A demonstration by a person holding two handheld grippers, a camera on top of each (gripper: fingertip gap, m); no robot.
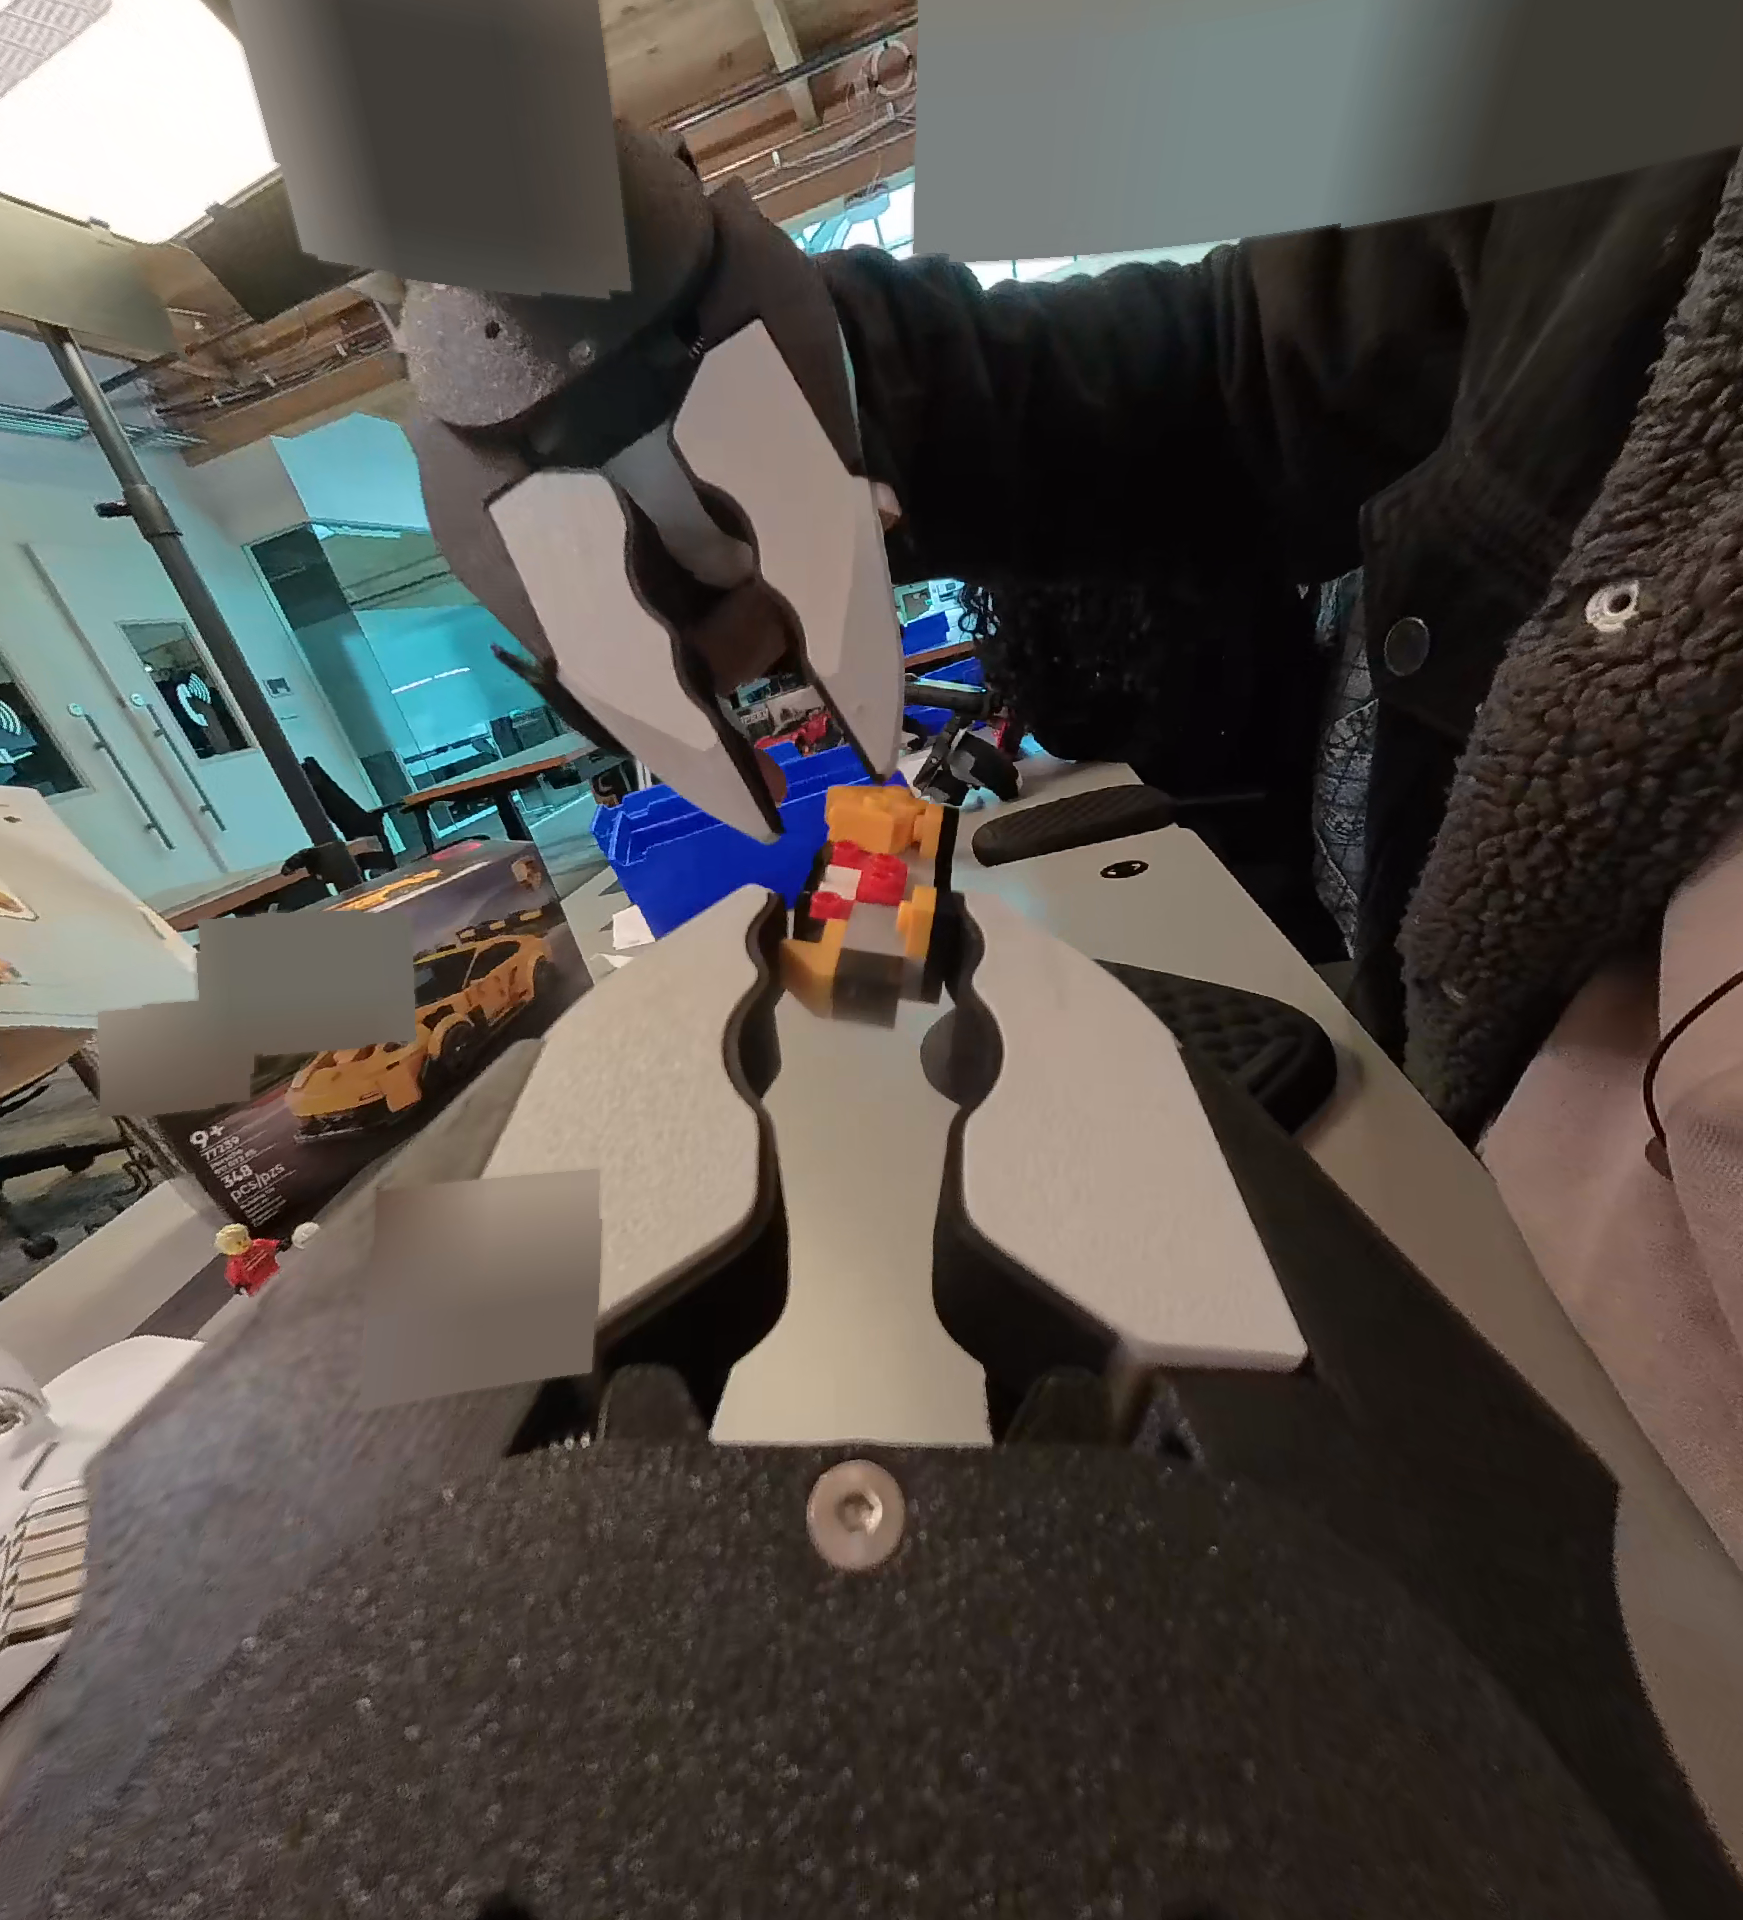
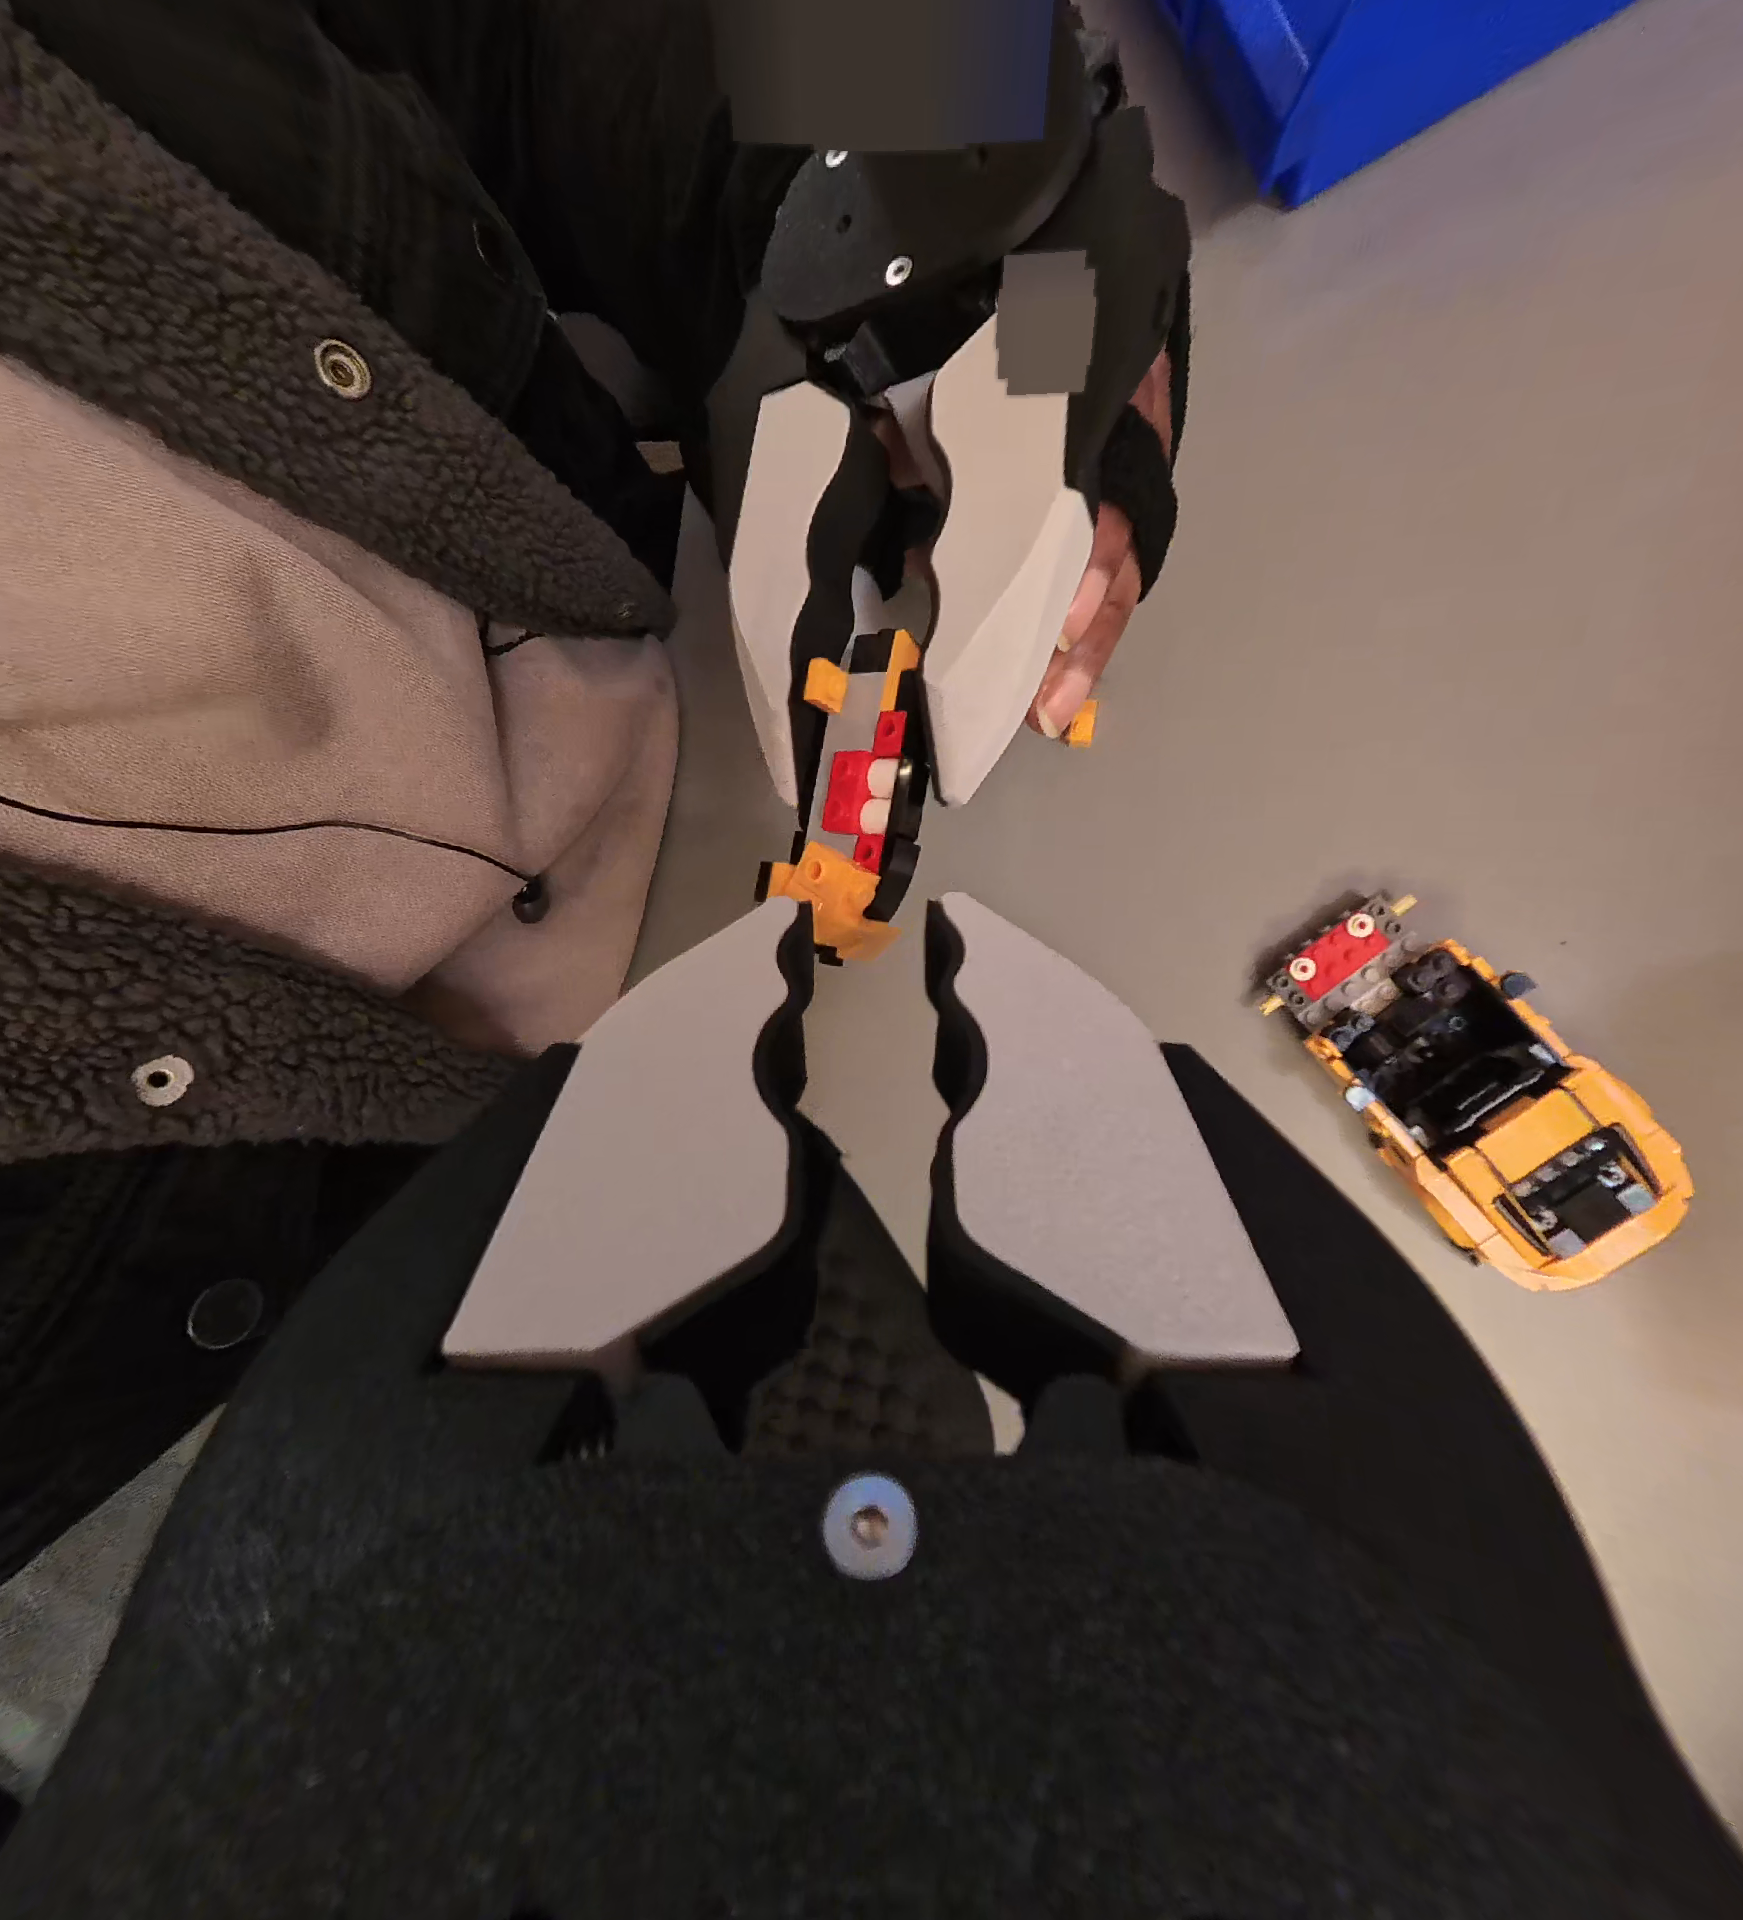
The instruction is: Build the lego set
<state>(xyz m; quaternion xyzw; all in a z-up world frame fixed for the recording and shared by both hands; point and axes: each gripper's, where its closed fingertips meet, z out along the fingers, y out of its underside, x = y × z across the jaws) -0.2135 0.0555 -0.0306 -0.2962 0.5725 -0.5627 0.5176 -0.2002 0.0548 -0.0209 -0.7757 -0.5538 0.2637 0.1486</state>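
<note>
Two grippers meet at the sub-assembly [image 2: 862, 800]: left gripper [image 2: 862, 790] clamped on it, right gripper [image 2: 862, 914] jaws apart. Bricks could be sheared off by an off-axis squeeze.

Black tool [image 1: 862, 925] bodies, grey fingers [image 1: 638, 1091], seemingly fleece-collared jacket [image 2: 223, 416]

1. The small brick sub-assembly [image 1: 872, 904] was orange, red, white, grey and black.
2. The partly built toy car [image 2: 1480, 1101] was orange, with a black interior and a red block at one end.
3. The flat tabletop [image 2: 1469, 520] was plain pale grey.
4. The plastic storage bin [image 2: 1386, 83] was bright blue.
5. The cardboard set box [image 1: 410, 1029] was dark, with an orange car pictured on it.
6. The tiny toy figure [image 1: 252, 1259] wore red and had a yellow head.
7. The fleece jacket [image 2: 223, 312] was dark charcoal with a curly texture and silver snaps.
</note>
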